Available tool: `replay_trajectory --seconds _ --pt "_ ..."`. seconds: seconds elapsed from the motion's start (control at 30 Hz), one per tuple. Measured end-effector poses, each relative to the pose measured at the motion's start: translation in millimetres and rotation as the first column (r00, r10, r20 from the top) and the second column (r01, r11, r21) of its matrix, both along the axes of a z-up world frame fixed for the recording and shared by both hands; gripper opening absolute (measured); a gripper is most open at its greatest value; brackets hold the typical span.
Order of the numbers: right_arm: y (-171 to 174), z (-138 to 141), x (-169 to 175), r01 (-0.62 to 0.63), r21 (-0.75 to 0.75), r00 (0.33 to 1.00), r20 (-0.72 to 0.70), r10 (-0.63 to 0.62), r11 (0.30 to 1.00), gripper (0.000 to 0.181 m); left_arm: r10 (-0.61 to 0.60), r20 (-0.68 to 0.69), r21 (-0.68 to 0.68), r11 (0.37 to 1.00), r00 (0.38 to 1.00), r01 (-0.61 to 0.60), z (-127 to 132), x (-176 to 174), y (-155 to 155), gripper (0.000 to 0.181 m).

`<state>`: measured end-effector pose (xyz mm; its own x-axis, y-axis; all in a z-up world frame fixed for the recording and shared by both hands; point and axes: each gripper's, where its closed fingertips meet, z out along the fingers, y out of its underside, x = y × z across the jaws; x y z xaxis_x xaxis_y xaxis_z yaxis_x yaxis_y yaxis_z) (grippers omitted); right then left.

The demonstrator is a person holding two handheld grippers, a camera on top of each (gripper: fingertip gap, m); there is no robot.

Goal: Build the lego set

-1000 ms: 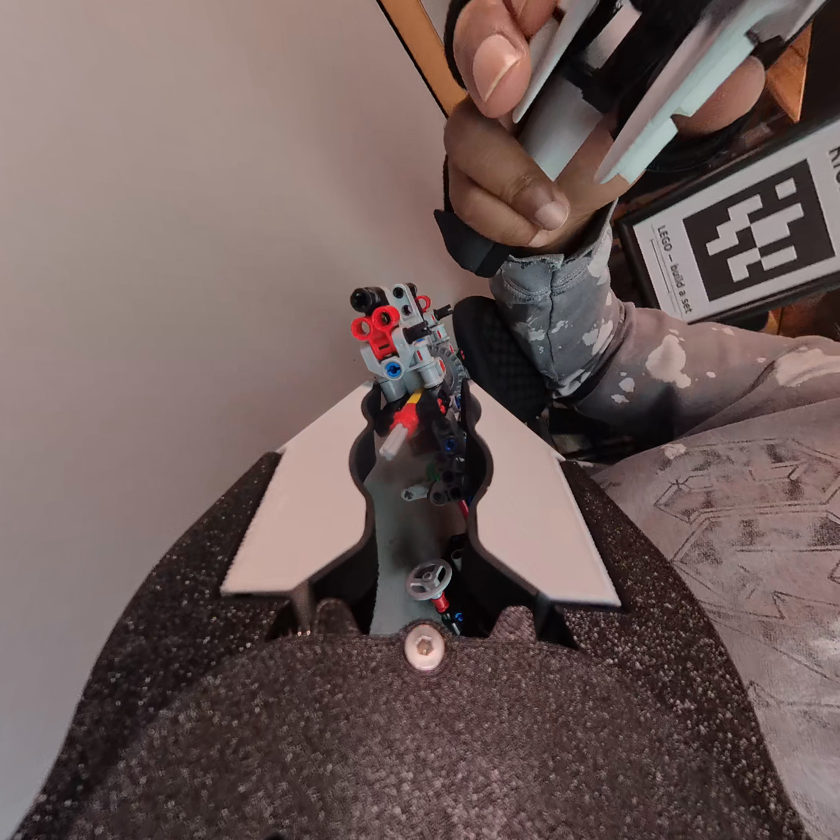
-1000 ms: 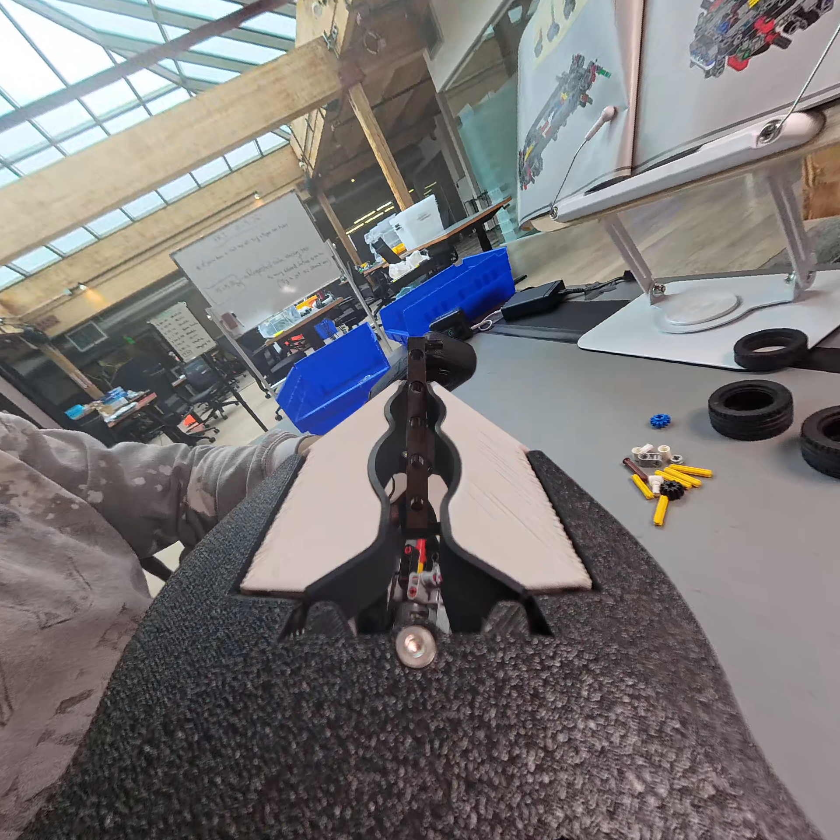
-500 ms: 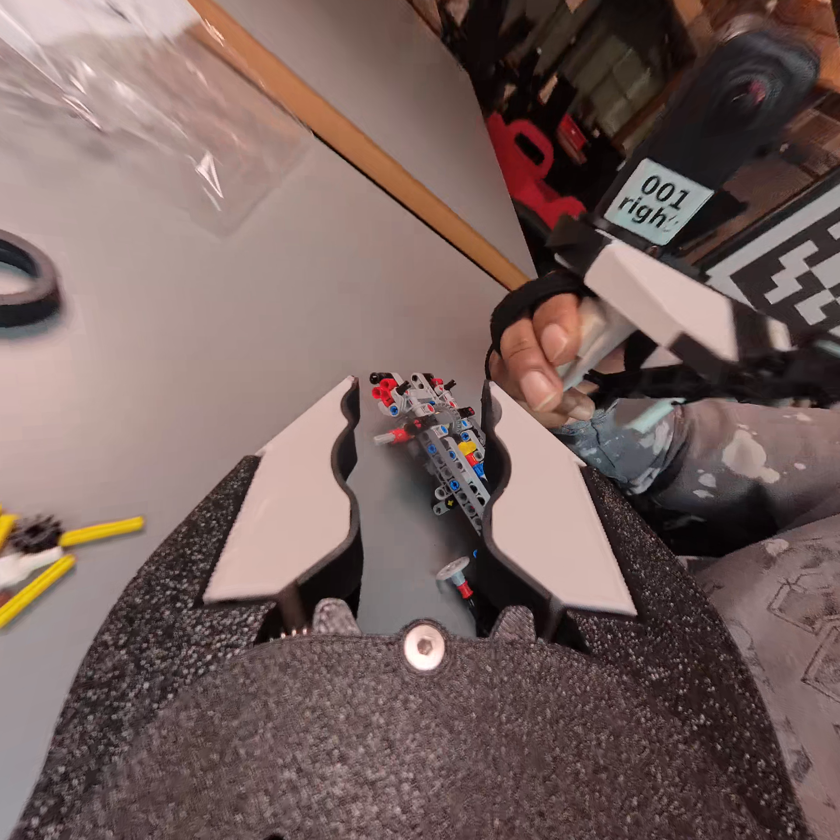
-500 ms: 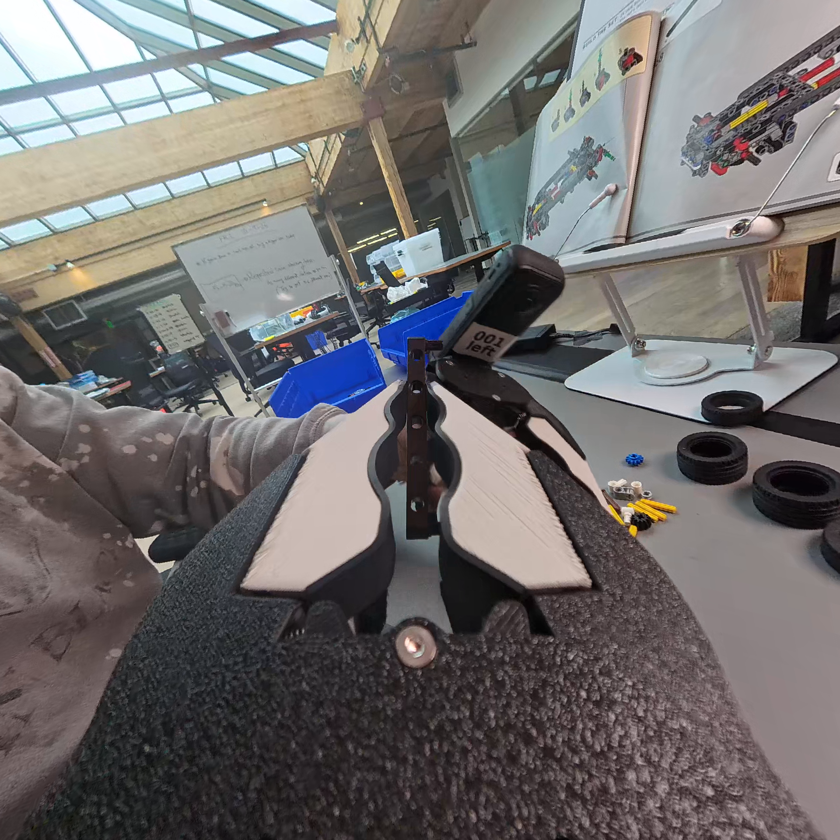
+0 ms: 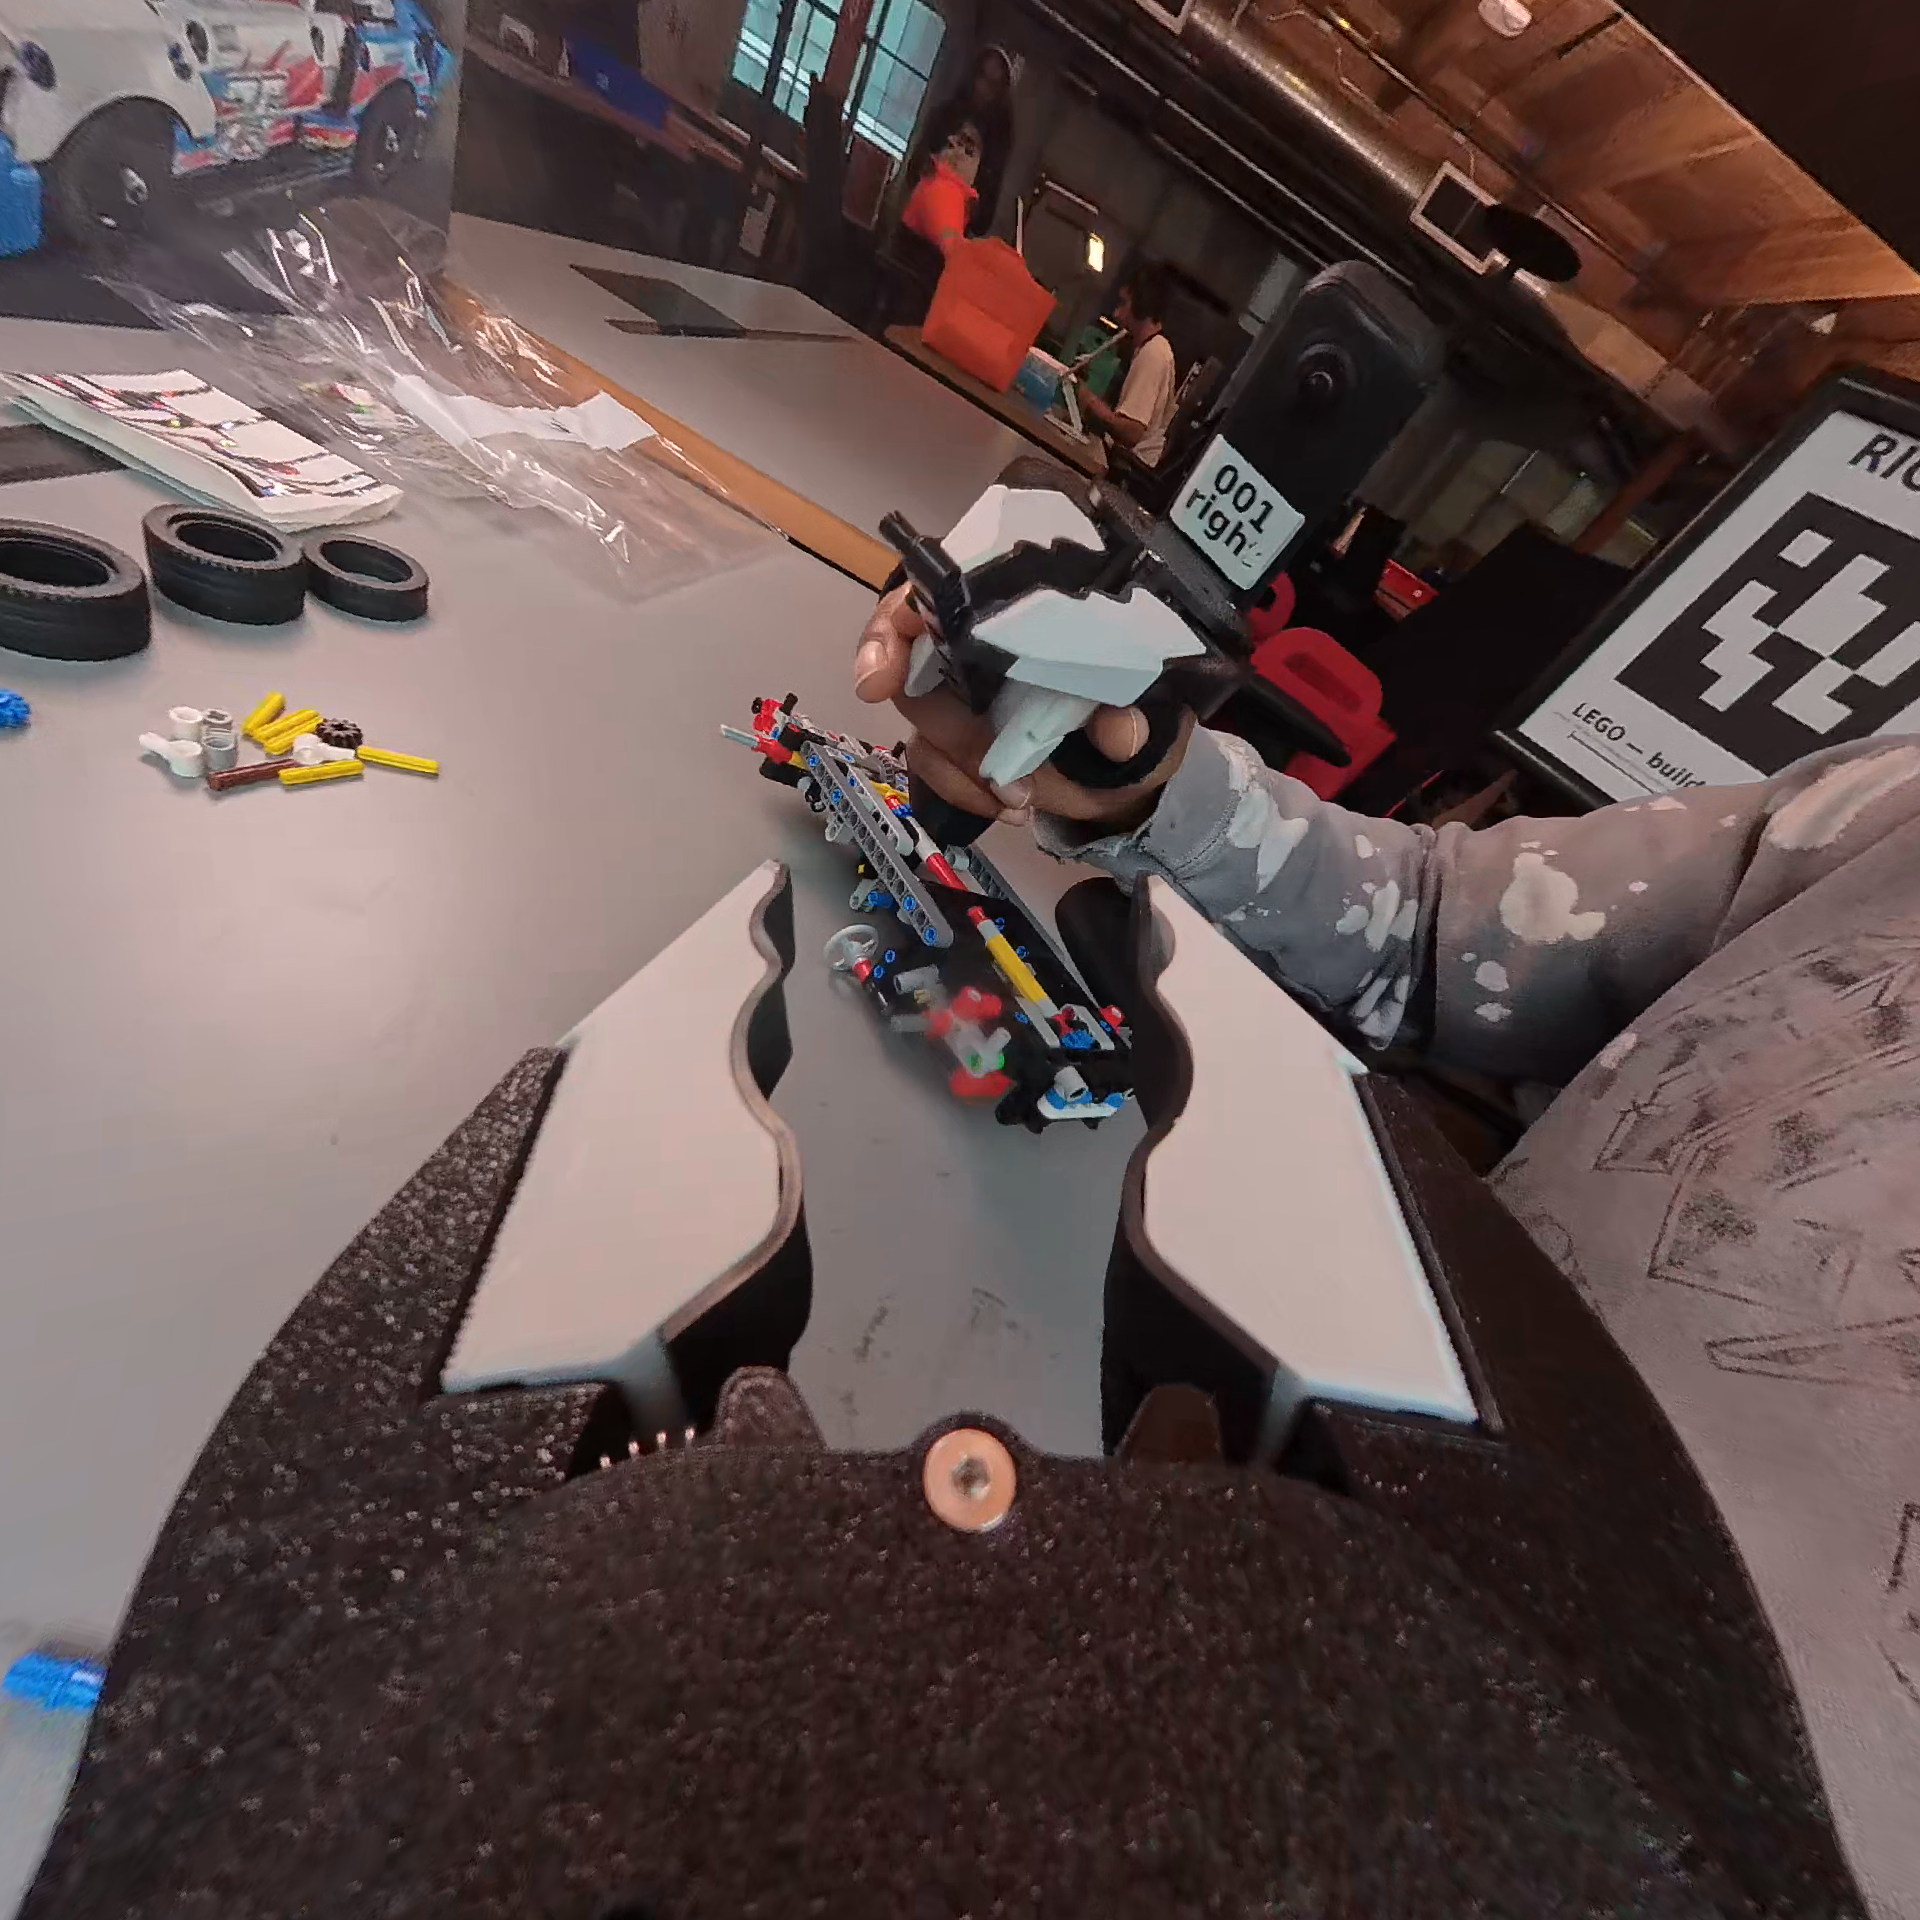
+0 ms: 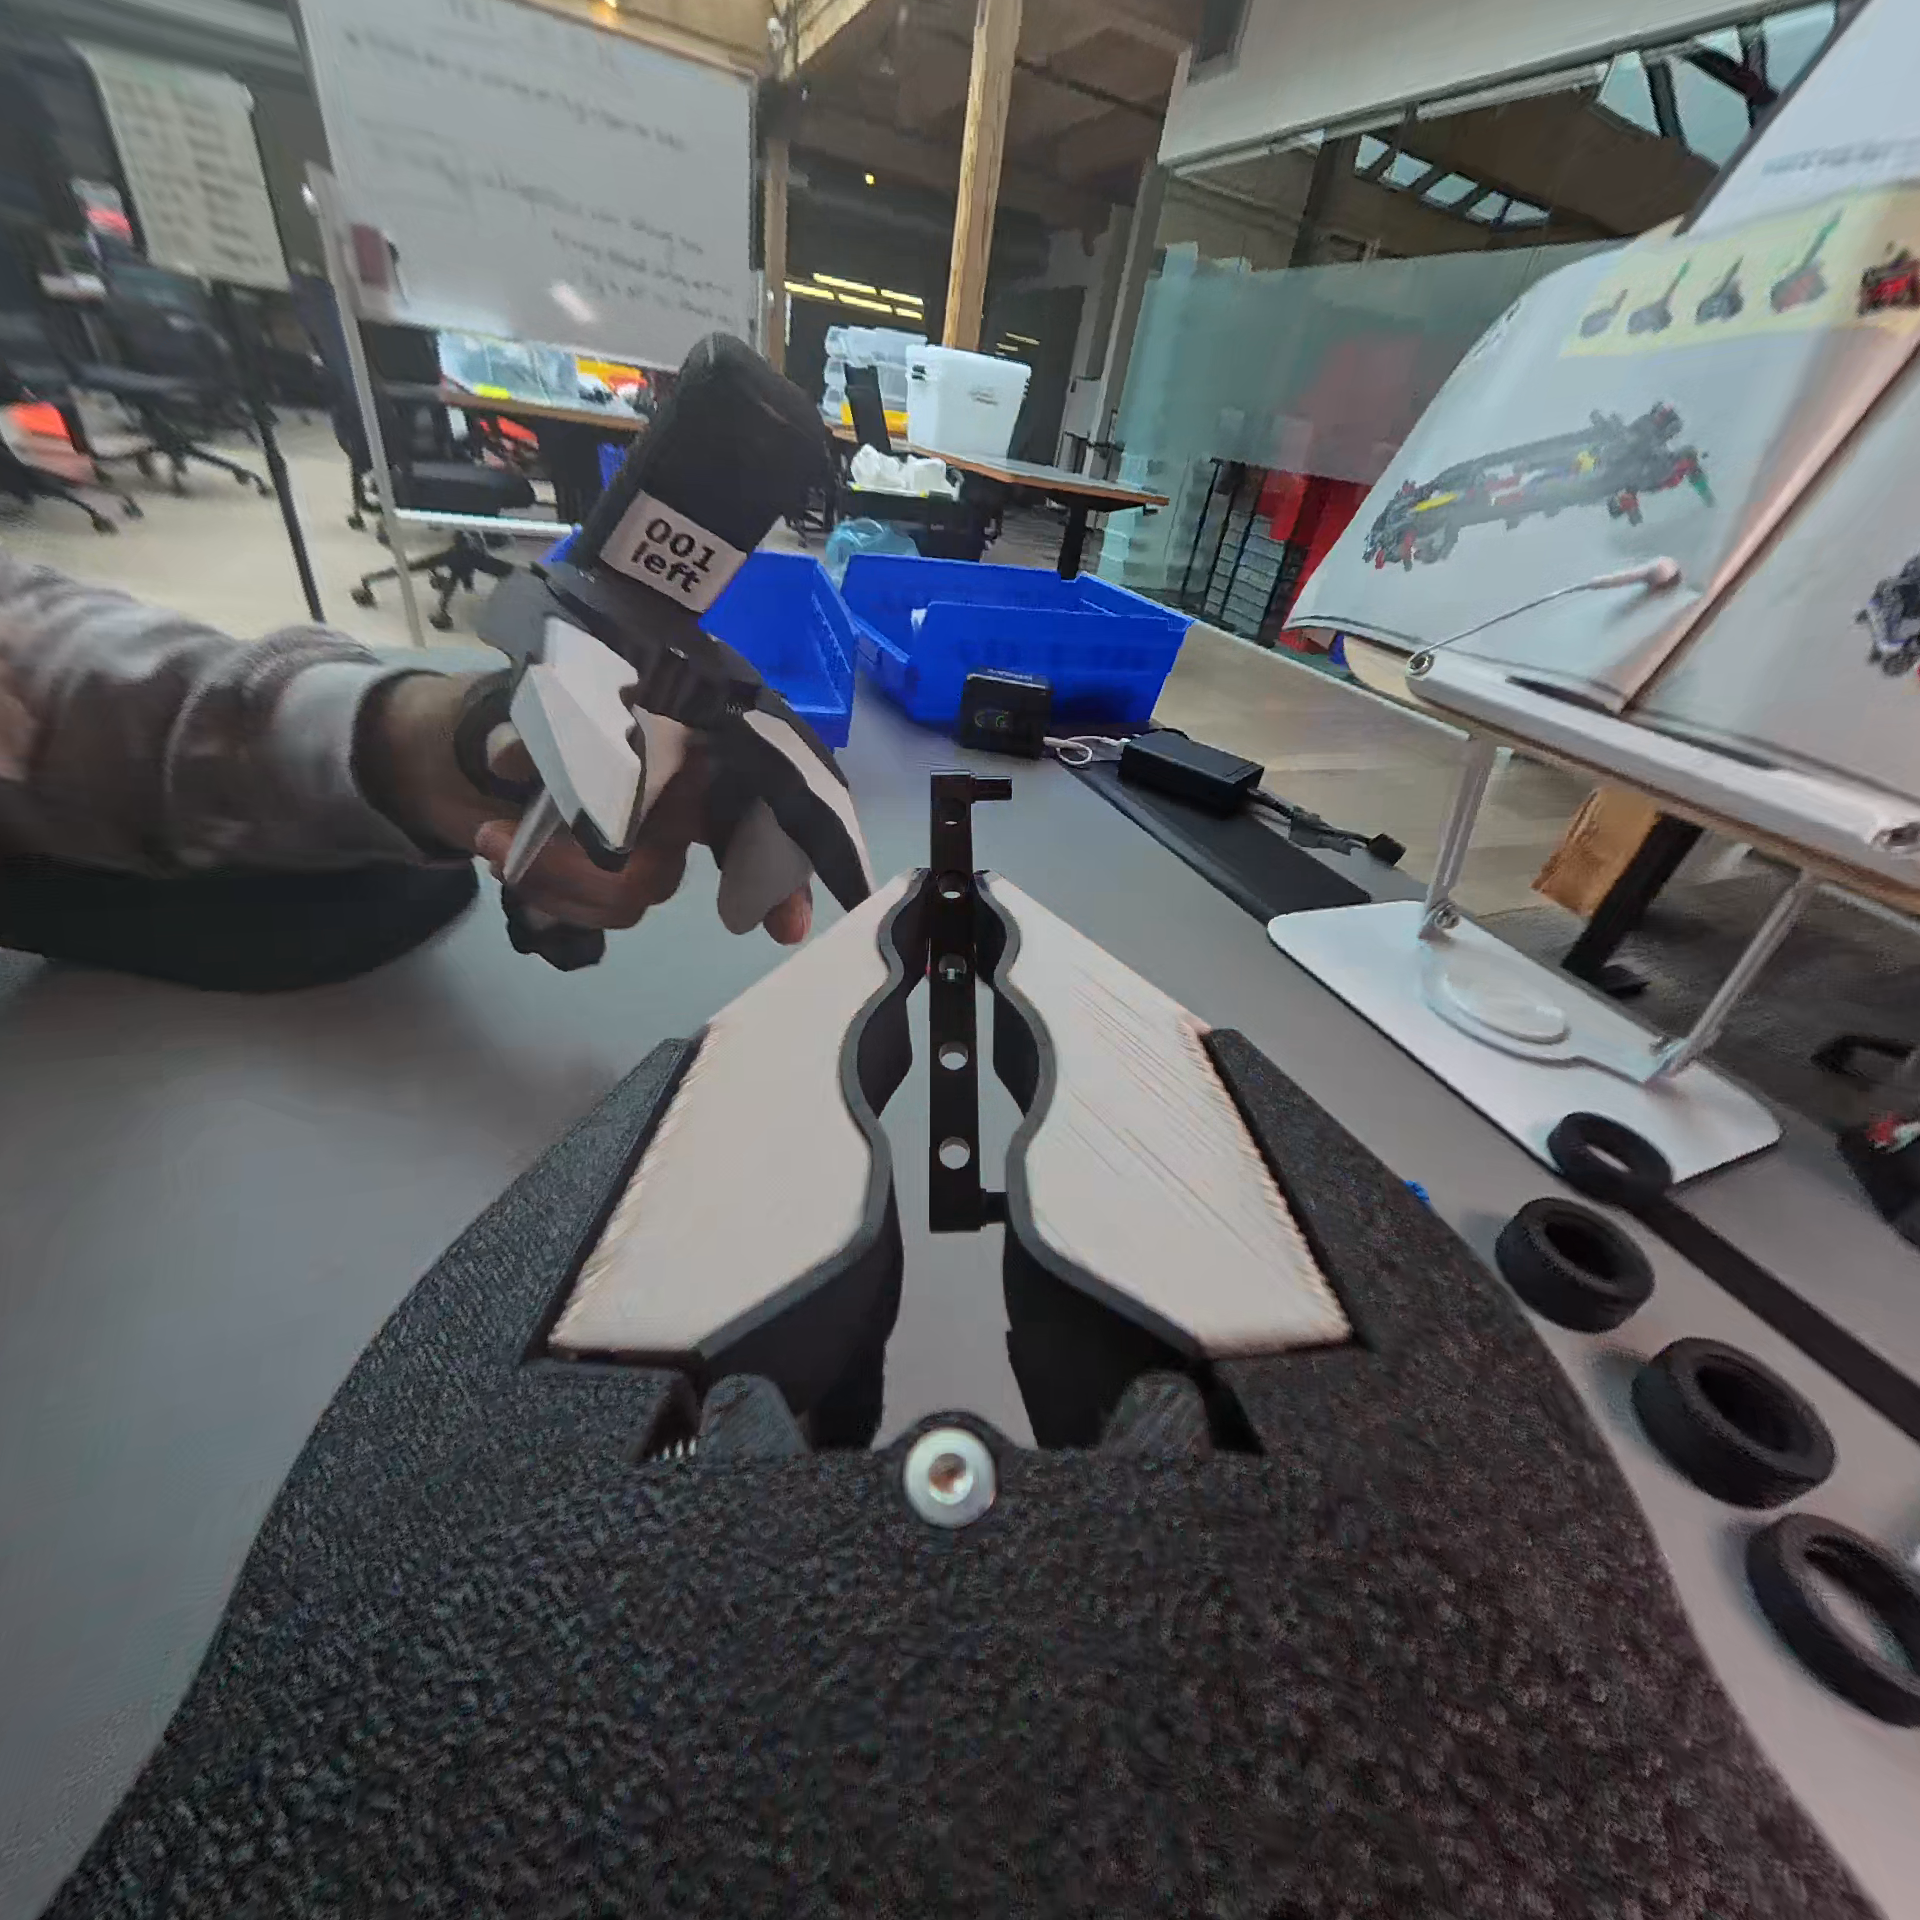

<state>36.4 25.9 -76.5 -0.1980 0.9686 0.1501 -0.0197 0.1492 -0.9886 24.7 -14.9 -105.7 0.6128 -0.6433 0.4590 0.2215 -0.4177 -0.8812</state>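
Note:
The partly built lego chassis (image 5: 935,935), long and black with grey, red, yellow and blue parts, lies on the grey table (image 5: 416,987). My left gripper (image 5: 956,894) is open and empty just short of it, one finger on each side of its near end. My right gripper (image 6: 951,894) is shut on a black beam with holes (image 6: 954,1049), held upright above the table. In the left wrist view the right gripper (image 5: 930,582) hovers over the far end of the chassis, and the beam (image 5: 920,551) sticks out past its tips.
Several black tyres (image 5: 223,561) and a pile of small yellow, white and brown parts (image 5: 281,738) lie to the left. Clear plastic bags (image 5: 468,416) lie behind them. An instruction booklet on a stand (image 6: 1610,499), more tyres (image 6: 1574,1278) and blue bins (image 6: 1018,644) sit to the right and back. About 6 cm separates my left fingertips from my right.
My left gripper has opened, let go of the chassis and drawn back; the chassis now lies on the table. My right gripper still holds the black beam and has swung toward the table.

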Motion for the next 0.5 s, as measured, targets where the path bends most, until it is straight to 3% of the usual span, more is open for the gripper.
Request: replay_trajectory --seconds 0.2,0.37,0.5 --pt "-39.0 -8.4 -28.6 0.069 0.411 0.997 0.015 -0.082 0.909 0.007 0.032 0.065 0.078 0.996 0.997 -0.037 11.1 -17.3 -17.2 0.036" --pt "-55.8 -4.0 -31.1 0.077 0.444 0.997 -0.035 -0.069 0.892 0.007 0.021 0.061 0.113 0.993 0.998 -0.028 14.2 -20.1 -21.7 0.022" --pt "-62.1 -13.8 -28.7 0.064 0.613 0.998 -0.032 -0.057 0.788 0.007 0.003 0.141 0.081 0.997 0.99 -0.014 16.1 -20.4 -22.2 0.019"
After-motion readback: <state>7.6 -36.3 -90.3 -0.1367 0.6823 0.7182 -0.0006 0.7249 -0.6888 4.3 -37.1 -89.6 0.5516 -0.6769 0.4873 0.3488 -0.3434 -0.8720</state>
